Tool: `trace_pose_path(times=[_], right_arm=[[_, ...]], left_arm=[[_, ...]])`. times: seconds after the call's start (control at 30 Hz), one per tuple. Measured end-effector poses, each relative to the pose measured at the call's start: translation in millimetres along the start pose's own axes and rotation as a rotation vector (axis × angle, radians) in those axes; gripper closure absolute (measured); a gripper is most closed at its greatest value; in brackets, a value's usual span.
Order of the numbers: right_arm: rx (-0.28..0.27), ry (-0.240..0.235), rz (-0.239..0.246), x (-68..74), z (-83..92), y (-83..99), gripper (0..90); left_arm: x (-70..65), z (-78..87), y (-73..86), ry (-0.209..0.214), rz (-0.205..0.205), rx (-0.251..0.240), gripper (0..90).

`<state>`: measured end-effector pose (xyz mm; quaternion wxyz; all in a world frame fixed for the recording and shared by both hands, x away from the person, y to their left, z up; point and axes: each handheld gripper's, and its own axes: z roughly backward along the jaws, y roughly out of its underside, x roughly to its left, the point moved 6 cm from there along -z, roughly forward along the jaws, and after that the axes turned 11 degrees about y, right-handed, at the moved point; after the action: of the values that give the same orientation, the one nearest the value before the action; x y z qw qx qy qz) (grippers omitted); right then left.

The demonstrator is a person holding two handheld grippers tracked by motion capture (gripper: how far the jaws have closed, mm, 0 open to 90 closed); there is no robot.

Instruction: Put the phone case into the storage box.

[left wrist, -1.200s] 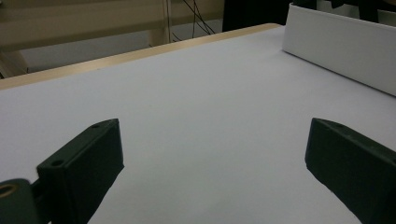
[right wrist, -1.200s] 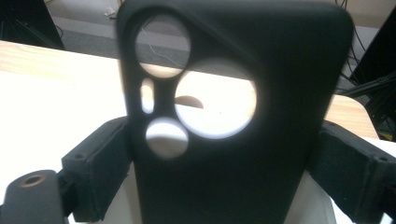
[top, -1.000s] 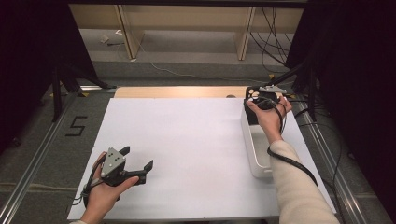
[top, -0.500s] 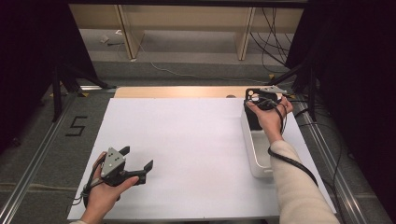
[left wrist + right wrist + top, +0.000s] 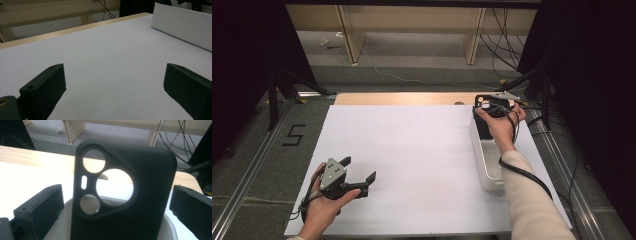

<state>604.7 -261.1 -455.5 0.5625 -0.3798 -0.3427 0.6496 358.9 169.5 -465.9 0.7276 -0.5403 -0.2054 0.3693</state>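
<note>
Black soft-plastic phone case with three round camera cut-outs and a small slot stands upright in the far end of the white oblong plastic tub, at the right side of the white-covered counter. Right gripper hovers over that end; its fingers have just been opening and now stand released on either side of the case, clear gaps both sides, pads not pressing. Left gripper rests low at the near left of the counter, well apart from the tub, fingers spread wide, nothing between them.
</note>
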Motion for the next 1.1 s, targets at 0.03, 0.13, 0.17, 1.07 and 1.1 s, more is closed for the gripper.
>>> trace_pose_path(times=[0.03,0.13,0.17,1.07,1.1], right_arm=[[0.0,-0.004,-0.001,0.2,0.4,-0.3,0.4],[-0.013,-0.001,-0.001,0.5,1.5,-2.2,0.4],[-0.013,-0.004,-0.002,0.7,2.3,-2.8,0.4],[-0.032,-0.037,0.007,-2.1,33.7,-3.4,0.4],[-0.038,-0.038,0.006,-2.3,34.9,-3.3,0.4]], left_arm=[[-0.2,-0.1,0.0,0.001,0.001,-0.001,3.8],[-0.1,-0.1,-0.1,0.0,0.0,0.0,3.8],[-0.1,-0.1,-0.1,0.0,0.0,-0.001,3.8],[0.3,0.1,-0.7,-0.007,0.001,-0.004,3.8],[0.3,0.2,-0.7,-0.007,0.002,-0.004,3.8]])
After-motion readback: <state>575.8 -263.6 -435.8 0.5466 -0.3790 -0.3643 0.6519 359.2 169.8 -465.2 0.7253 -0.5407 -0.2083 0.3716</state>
